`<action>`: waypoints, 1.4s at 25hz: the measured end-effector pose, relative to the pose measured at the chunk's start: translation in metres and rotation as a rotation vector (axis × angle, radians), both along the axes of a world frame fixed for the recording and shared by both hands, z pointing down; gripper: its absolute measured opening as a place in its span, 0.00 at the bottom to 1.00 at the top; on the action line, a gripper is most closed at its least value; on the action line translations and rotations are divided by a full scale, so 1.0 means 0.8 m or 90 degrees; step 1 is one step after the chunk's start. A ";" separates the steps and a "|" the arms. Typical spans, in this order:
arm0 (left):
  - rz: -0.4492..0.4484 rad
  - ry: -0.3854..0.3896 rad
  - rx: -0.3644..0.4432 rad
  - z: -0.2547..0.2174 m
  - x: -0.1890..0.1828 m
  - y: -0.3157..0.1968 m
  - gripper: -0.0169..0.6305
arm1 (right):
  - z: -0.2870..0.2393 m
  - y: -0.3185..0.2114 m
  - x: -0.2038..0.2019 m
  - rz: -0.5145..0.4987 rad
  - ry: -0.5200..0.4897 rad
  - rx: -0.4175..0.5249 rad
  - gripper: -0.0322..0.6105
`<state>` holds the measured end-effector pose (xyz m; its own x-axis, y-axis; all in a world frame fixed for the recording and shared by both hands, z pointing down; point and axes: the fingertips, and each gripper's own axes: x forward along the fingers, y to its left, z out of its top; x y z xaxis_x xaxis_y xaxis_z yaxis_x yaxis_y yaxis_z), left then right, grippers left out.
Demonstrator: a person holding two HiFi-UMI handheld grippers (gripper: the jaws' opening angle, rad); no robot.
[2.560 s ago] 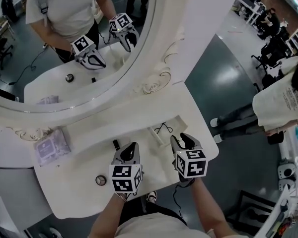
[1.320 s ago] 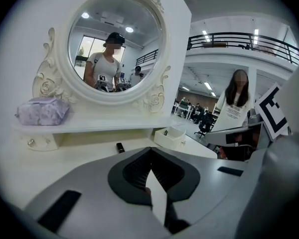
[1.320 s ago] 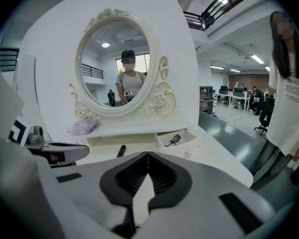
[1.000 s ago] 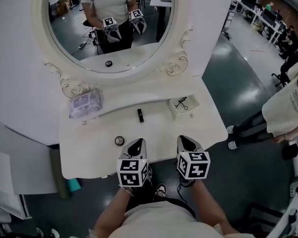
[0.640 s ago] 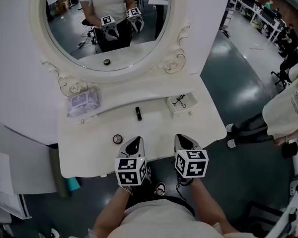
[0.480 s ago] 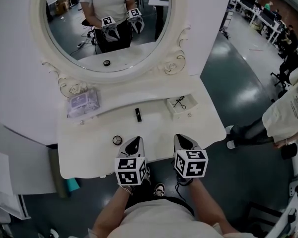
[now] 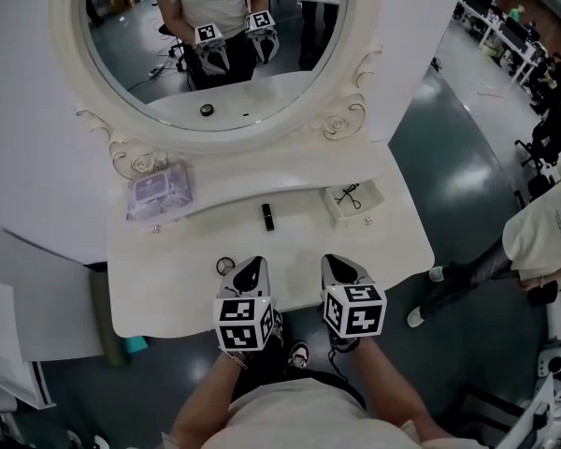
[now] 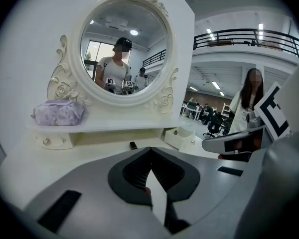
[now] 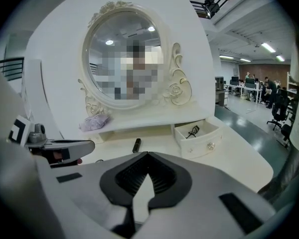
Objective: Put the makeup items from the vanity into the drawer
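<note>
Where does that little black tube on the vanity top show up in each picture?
Head view: the black tube lies mid-tabletop, left of the open drawer.
Left gripper view: tube small, just below and left of centre; drawer to its right.
Right gripper view: tube just below and left of centre; drawer to its right.
Shared landmark: the open drawer.

Grey left gripper (image 7: 251, 267) and right gripper (image 7: 337, 265) bear black-and-white marker cubes (image 7: 239, 324).

Black lipstick (image 7: 267, 216) lying flat, near open drawer (image 7: 365, 207).
</note>
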<state>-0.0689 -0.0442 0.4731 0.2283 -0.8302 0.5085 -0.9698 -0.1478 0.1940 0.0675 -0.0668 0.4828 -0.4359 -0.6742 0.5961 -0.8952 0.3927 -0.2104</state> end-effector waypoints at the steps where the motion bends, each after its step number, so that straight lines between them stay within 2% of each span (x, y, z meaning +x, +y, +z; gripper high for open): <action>1: -0.005 0.002 -0.003 0.003 -0.004 -0.003 0.03 | 0.002 -0.003 -0.006 -0.004 0.000 -0.003 0.08; 22: -0.093 0.033 -0.070 0.072 -0.106 -0.076 0.03 | 0.090 -0.088 -0.127 -0.079 0.000 -0.085 0.09; 27: -0.105 0.045 -0.074 0.078 -0.118 -0.093 0.03 | 0.112 -0.102 -0.145 -0.093 0.010 -0.103 0.20; 35: -0.111 0.055 -0.082 0.087 -0.124 -0.103 0.03 | 0.145 -0.112 -0.169 -0.129 0.057 -0.117 0.28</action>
